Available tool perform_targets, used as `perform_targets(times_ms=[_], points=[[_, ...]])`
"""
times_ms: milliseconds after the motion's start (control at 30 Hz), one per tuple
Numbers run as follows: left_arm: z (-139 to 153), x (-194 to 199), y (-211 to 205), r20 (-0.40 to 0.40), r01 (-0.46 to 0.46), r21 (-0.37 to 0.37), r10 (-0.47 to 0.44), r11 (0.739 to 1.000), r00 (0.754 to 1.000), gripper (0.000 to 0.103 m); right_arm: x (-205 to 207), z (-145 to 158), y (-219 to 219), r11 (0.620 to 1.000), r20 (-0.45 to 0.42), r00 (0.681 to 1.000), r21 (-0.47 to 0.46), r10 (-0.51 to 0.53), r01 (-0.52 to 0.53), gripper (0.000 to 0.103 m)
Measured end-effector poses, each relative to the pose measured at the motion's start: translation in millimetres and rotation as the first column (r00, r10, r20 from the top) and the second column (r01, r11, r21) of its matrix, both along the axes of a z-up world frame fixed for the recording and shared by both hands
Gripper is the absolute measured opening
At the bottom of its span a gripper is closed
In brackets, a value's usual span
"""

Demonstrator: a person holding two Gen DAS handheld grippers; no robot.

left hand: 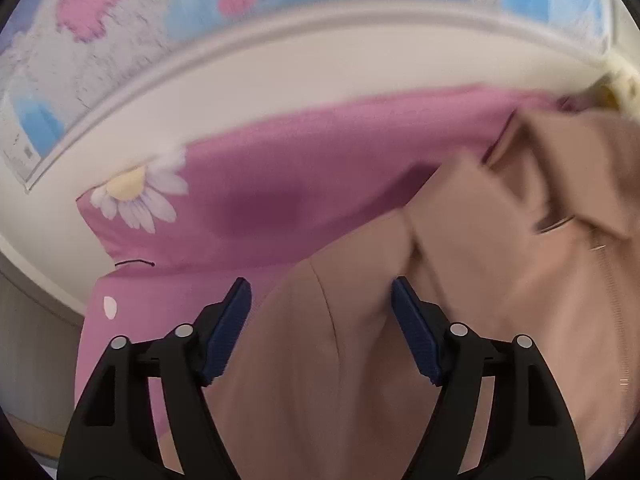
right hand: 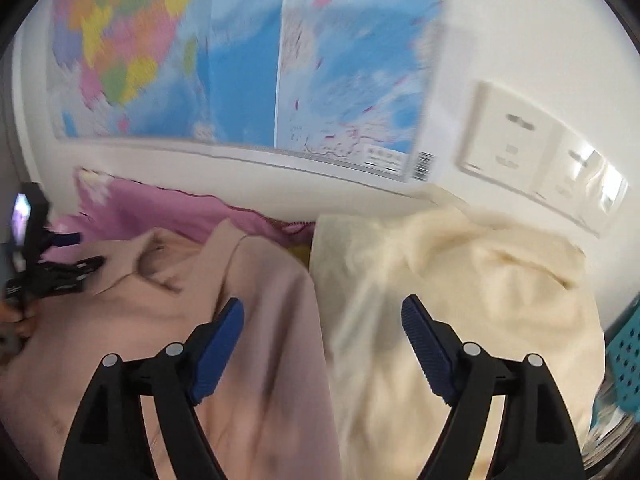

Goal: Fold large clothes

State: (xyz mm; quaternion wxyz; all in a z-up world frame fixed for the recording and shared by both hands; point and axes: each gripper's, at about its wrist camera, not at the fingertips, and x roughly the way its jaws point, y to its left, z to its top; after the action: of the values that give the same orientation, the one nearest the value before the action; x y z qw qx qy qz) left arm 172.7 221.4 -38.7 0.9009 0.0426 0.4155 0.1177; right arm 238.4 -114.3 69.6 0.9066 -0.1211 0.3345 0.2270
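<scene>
A tan coat [left hand: 480, 240] with its collar turned up lies crumpled on a pink daisy-print sheet [left hand: 280, 184]. My left gripper [left hand: 321, 280] hovers over the coat's near part, jaws wide apart and pressing nothing. In the right wrist view the same coat [right hand: 160, 300] fills the left half and a cream fleece garment [right hand: 460, 280] the right half. My right gripper [right hand: 322, 300] stands open above the line where the two garments meet, nothing gripped. The left gripper [right hand: 60, 256] shows at the far left by the coat's collar, with a hand [right hand: 16, 320] behind it.
A white wall with maps [right hand: 240, 60] rises right behind the pink sheet [right hand: 160, 208]. A white socket panel [right hand: 520, 140] is on the wall at right. A teal perforated basket [right hand: 624, 352] sits at the right edge.
</scene>
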Motion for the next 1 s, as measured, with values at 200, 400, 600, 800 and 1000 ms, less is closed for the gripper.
perform_targets(times_ms=[200,400,600,800,1000], points=[[46.4,-64.0,-29.8,0.142,0.176,-0.026,-0.170,0.984,0.975,0.083,-93.1,-14.5,-79.4,0.992,-0.155,0.985,0.114,0.076,-0.059,0.080],[53.0,-126.8,-94.8,0.154,0.401,-0.045,-0.391,0.915,0.908,0.086,-185.3,-79.0,-129.6,0.995,-0.333,0.942,0.095,0.045,-0.014,0.073],[40.9,-160.7,-145.6,0.120,0.517,-0.046,-0.509,0.855,0.852,0.088,-224.4,-114.5,-125.4,0.994,-0.393,0.917,0.101,0.067,-0.029,0.057],[37.8,-178.0,-172.9,0.092,0.551,-0.047,-0.545,0.834,0.833,0.088,-212.9,-114.7,-139.8,0.974,-0.424,0.903,0.224,0.076,0.023,0.004],[44.0,-189.4,-178.3,0.121,0.590,-0.104,-0.578,0.801,0.807,0.089,-213.8,-40.3,-182.8,0.887,-0.293,0.952,0.459,0.091,0.056,0.003]])
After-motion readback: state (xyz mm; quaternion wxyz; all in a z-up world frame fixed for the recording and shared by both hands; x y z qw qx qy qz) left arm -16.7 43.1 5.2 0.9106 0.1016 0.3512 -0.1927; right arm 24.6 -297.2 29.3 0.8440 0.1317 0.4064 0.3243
